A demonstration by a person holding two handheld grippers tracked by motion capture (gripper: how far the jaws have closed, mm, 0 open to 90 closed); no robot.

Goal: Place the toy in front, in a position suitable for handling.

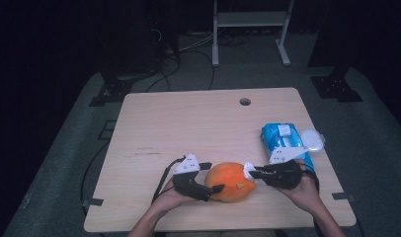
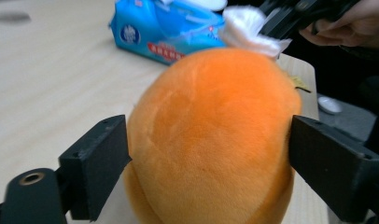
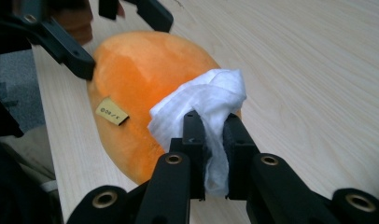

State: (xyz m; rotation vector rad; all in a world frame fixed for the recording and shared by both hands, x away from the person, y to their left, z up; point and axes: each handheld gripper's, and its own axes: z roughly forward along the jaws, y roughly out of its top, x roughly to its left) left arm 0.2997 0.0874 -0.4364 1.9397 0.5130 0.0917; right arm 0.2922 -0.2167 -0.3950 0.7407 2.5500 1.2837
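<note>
table (image 1: 188,123) in the high view carries an orange plush (image 1: 230,181) near its front edge, between both grippers, a blue wipe pack (image 1: 282,140) off to the right. left gripper (image 2: 208,161) view: jaws wide around the plush, pads at its sides. right gripper (image 3: 214,140) view: jaws clamped narrow on a white wipe (image 3: 201,105) resting against the plush.

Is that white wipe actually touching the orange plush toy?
Touching. In the right gripper view, the white wipe, clamped in the right hand-held gripper, lies pressed against the orange plush toy with no gap.
</note>
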